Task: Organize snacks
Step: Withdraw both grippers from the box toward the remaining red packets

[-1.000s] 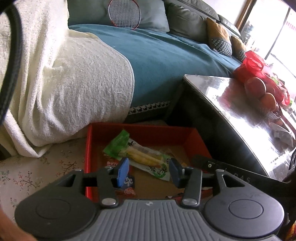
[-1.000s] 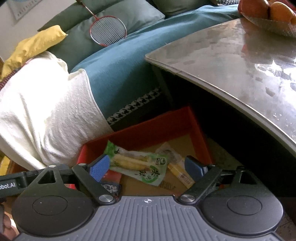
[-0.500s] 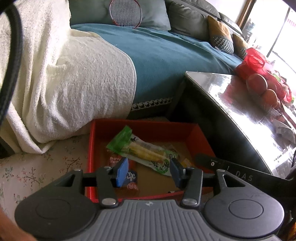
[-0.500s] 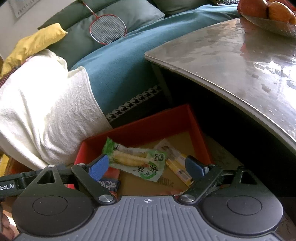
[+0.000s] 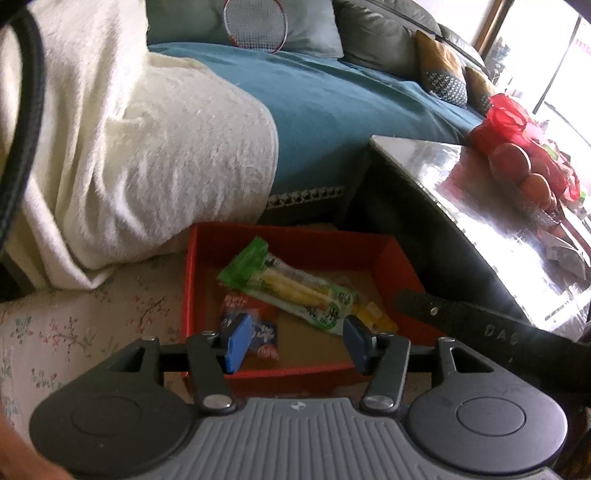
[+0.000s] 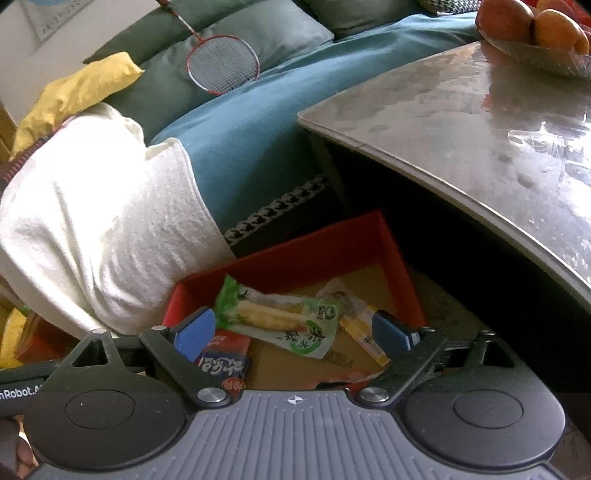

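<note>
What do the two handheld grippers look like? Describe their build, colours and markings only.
Both the left gripper and the right gripper have ribbed grey bodies, black linkage arms with silver pivot screws, round black side discs and blue fingers. White lettering marks the black bar at the right-wrist view's left edge.

Pretty clearly someone's living room at home: a big sofa (image 5: pixel 332 99) under a teal cover with grey and mustard cushions, a cream blanket (image 5: pixel 129 166) slung over one end, a badminton racket (image 6: pixel 221 62) leaning on the cushions, and a glossy coffee table (image 6: pixel 461 122) holding a bowl of fruit (image 6: pixel 532 29).
</note>
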{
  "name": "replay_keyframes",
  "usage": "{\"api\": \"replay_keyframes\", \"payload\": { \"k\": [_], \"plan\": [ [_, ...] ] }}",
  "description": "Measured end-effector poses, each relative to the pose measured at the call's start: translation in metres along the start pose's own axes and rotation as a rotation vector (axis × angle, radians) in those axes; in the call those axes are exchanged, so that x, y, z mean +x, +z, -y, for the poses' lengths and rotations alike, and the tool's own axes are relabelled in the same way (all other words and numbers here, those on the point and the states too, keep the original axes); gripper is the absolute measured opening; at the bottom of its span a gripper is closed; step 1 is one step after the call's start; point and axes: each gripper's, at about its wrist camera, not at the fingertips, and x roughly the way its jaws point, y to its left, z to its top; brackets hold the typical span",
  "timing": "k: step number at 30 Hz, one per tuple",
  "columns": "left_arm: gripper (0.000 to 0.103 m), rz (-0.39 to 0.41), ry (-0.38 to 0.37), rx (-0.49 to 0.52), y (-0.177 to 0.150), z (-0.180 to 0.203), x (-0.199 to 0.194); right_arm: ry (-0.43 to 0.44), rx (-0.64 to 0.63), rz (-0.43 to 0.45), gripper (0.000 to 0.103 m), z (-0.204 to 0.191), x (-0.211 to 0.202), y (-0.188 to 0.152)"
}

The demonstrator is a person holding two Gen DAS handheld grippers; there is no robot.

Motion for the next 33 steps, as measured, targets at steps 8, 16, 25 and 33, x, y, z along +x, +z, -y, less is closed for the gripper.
{"api": "replay_keyframes", "payload": {
  "k": [8, 16, 25, 33],
  "plan": [
    [0.048, -0.054, 0.036, -0.029, -0.028, -0.02, -0.003, 0.006, -0.021, -0.026, 0.096, -0.001, -0.005, -0.006],
    [0.049, -0.132, 0.096, -0.11, -0.066, -0.054, -0.003, 0.003, -0.061, -0.081, 0.096, -0.005, -0.003, -0.019],
    [0.055, -0.208, 0.152, -0.135, -0.096, -0.064, 0.003, 0.019, -0.147, -0.185, 0.097, -0.023, 0.004, -0.044],
    [0.056, -0.216, 0.167, -0.151, -0.108, -0.063, -0.001, 0.043, -0.213, -0.257, 0.099, -0.042, -0.006, -0.07]
  ]
}}
